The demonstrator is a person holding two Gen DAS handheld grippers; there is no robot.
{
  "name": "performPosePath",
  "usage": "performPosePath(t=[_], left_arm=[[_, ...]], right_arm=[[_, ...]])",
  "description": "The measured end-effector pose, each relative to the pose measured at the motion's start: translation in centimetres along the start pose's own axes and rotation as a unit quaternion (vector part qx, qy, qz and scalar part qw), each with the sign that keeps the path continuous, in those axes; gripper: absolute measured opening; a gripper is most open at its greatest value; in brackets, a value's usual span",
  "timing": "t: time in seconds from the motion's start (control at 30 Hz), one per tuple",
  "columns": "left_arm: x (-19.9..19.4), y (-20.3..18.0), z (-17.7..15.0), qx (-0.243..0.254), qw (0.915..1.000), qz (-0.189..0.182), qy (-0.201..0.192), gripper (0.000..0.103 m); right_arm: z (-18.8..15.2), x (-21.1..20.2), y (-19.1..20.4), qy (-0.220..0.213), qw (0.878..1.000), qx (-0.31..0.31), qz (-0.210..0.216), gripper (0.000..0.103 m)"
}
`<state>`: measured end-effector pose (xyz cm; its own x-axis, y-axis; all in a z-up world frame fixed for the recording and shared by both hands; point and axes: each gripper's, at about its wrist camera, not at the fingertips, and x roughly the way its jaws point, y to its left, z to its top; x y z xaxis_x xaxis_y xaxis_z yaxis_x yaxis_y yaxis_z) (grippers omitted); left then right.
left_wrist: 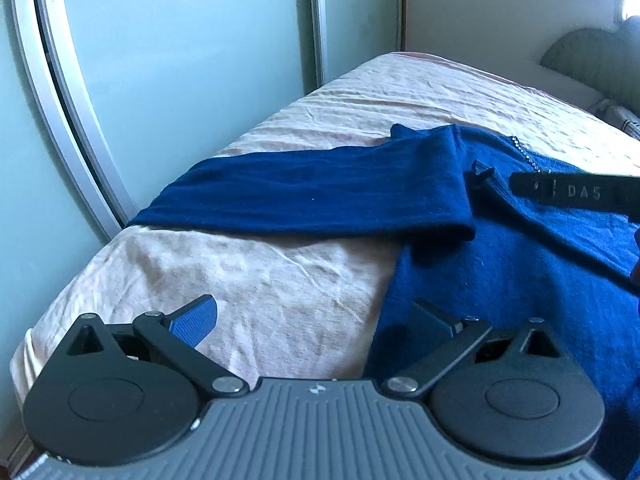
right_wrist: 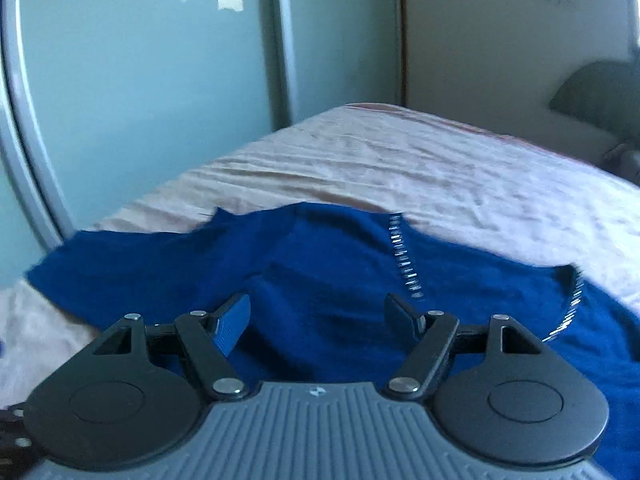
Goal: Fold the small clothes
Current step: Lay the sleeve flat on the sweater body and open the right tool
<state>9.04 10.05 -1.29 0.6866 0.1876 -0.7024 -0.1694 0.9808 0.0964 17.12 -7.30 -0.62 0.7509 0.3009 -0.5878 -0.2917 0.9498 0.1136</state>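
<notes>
Lay spread on the pale pink bedsheet (left_wrist: 280, 272): a blue knit sweater (left_wrist: 500, 264), one sleeve (left_wrist: 312, 200) stretched out flat toward the bed edge by the frosted sliding wardrobe door (left_wrist: 180, 60). Ran along the neckline: a silver beaded trim (right_wrist: 404, 256). Hovered over sheet and sweater edge with jaws wide apart, nothing between them: left gripper (left_wrist: 316, 316). Likewise parted and empty above the sweater body: right gripper (right_wrist: 318, 316).

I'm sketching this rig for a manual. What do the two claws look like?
Both match: the left claw and right claw each have a grey ribbed body with a small logo, two round black discs, black link arms with silver pins, and blue ridged pads. No cables or sleeves show.
</notes>
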Motion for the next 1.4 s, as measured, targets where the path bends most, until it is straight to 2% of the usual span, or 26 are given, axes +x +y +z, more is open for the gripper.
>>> performPosePath(t=[0.07, 0.13, 0.2, 0.23, 0.27, 0.37, 0.47, 0.57, 0.67, 0.77, 0.9, 1.0, 1.13, 1.17, 1.4], left_arm=[[0.0, 0.0, 0.0, 0.002, 1.0000, 0.001, 0.000, 0.102], [0.1, 0.0, 0.0, 0.002, 1.0000, 0.002, 0.001, 0.102], [0.2, 0.0, -0.1, 0.000, 1.0000, 0.001, 0.003, 0.102], [0.2, 0.0, -0.1, -0.001, 1.0000, 0.000, 0.004, 0.102], [0.2, 0.0, -0.1, 0.000, 1.0000, -0.001, 0.005, 0.102], [0.2, 0.0, -0.1, 0.004, 1.0000, 0.002, 0.002, 0.102], [0.5, 0.1, 0.0, -0.001, 1.0000, 0.003, 0.006, 0.102], [0.7, 0.1, -0.1, -0.005, 0.9999, -0.001, 0.010, 0.102], [0.5, -0.2, -0.2, 0.005, 1.0000, 0.000, 0.007, 0.102], [0.3, -0.3, -0.2, 0.008, 1.0000, 0.000, 0.004, 0.102], [0.4, 0.2, -0.1, -0.001, 1.0000, 0.003, 0.005, 0.102], [0.5, 0.6, 0.0, -0.008, 0.9999, 0.007, 0.007, 0.102], [0.4, 1.0, 0.2, -0.017, 0.9998, 0.009, 0.006, 0.102], [0.4, 1.1, 0.2, -0.016, 0.9998, 0.011, 0.006, 0.102], [0.6, 1.5, 0.5, -0.011, 0.9994, 0.034, 0.002, 0.102]], right_arm=[[-0.3, 0.0, 0.8, 0.009, 1.000, -0.030, 0.002, 0.067], [-0.6, 0.7, 2.2, 0.016, 0.996, -0.081, -0.024, 0.063], [-1.1, 1.5, 3.1, 0.019, 0.993, -0.115, -0.036, 0.048], [-1.3, 1.9, 3.2, 0.021, 0.992, -0.119, -0.036, 0.030], [-1.3, 2.5, 3.2, 0.026, 0.992, -0.118, -0.035, 0.016], [-1.1, 2.9, 3.0, 0.015, 0.994, -0.102, -0.029, 0.008], [-0.6, 2.3, 3.1, -0.006, 0.996, -0.087, -0.020, 0.007], [0.2, 1.5, 3.6, -0.023, 0.997, -0.076, 0.006, 0.007], [0.4, 1.9, 4.0, -0.016, 0.996, -0.081, 0.011, 0.007], [0.2, 3.1, 3.1, 0.024, 0.998, -0.056, 0.013, 0.009], [0.1, 1.1, 0.8, 0.012, 0.999, 0.005, 0.046, 0.009], [0.0, -0.1, -0.7, 0.005, 0.999, 0.038, 0.039, 0.009], [-0.8, 1.9, -0.9, 0.063, 0.997, 0.027, 0.017, 0.009], [-1.0, 2.1, -0.8, 0.066, 0.998, 0.022, 0.012, 0.009], [-0.9, -0.9, -0.4, 0.026, 0.998, 0.044, 0.030, 0.010]])
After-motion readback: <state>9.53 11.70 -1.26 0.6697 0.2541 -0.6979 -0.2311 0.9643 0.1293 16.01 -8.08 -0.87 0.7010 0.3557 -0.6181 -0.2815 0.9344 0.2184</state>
